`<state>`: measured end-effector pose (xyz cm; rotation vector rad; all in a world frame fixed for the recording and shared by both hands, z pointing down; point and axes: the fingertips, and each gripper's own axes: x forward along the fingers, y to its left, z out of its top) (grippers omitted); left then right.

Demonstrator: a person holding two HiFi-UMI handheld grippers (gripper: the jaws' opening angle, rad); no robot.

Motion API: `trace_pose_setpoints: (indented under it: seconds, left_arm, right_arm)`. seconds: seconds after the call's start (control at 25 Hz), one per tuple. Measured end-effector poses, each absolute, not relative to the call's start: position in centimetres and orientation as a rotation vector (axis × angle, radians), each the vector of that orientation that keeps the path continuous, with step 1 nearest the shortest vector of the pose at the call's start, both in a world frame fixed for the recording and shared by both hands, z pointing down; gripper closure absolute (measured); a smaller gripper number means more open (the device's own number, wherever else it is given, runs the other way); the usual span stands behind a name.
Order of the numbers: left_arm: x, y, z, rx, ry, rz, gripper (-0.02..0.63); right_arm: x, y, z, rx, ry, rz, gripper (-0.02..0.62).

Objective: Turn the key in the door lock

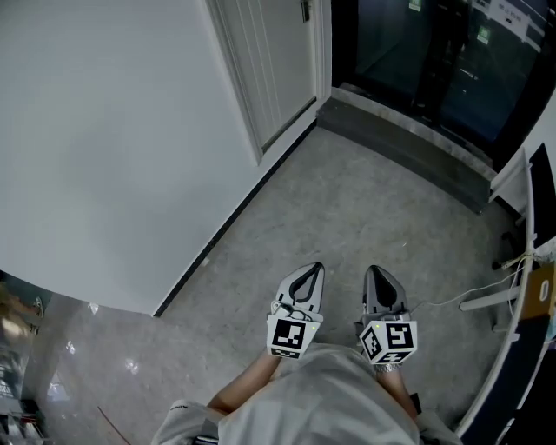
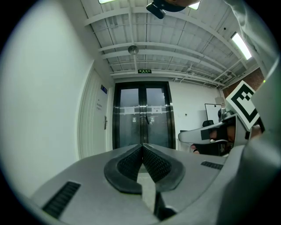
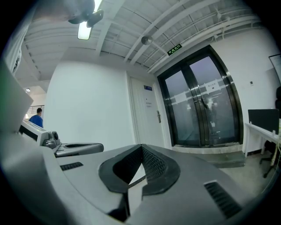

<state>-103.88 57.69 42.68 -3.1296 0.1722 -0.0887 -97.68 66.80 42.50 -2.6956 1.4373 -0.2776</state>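
Note:
A white door (image 1: pixel 269 61) stands in the left wall ahead, with a dark handle (image 1: pixel 306 10) on it. The door (image 2: pixel 97 125) and handle (image 2: pixel 105 123) also show in the left gripper view, and the door (image 3: pixel 148 115) and handle (image 3: pixel 159 116) in the right gripper view. No key can be made out at this distance. My left gripper (image 1: pixel 316 267) and right gripper (image 1: pixel 374 269) are held side by side over the floor, pointing level down the corridor, far from the door. Both the left gripper (image 2: pixel 142 146) and the right gripper (image 3: pixel 141 146) are shut, with nothing between the pads.
Dark glass double doors (image 1: pixel 434 52) close the corridor's end behind a raised grey step (image 1: pixel 408 139). A plain white wall (image 1: pixel 113 130) runs along the left. Furniture legs and a white cable (image 1: pixel 512 261) line the right. A person in blue (image 3: pixel 36 117) stands far off.

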Motion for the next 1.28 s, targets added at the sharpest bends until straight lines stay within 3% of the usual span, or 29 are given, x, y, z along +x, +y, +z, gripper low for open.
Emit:
trace_pose_setpoints:
  seconds: [0.6, 1.28]
  left_arm:
    - [-101.3, 53.4, 44.9, -3.129, 0.205, -0.119, 0.597]
    - [-88.8, 45.2, 44.3, -3.094, 0.338, -0.125, 0.598]
  right_arm:
    - [-94.7, 62.5, 44.7, -2.704, 1.427, -0.321, 0.603]
    - [-81.3, 52.9, 44.4, -2.624, 1.564, -0.326, 0.603]
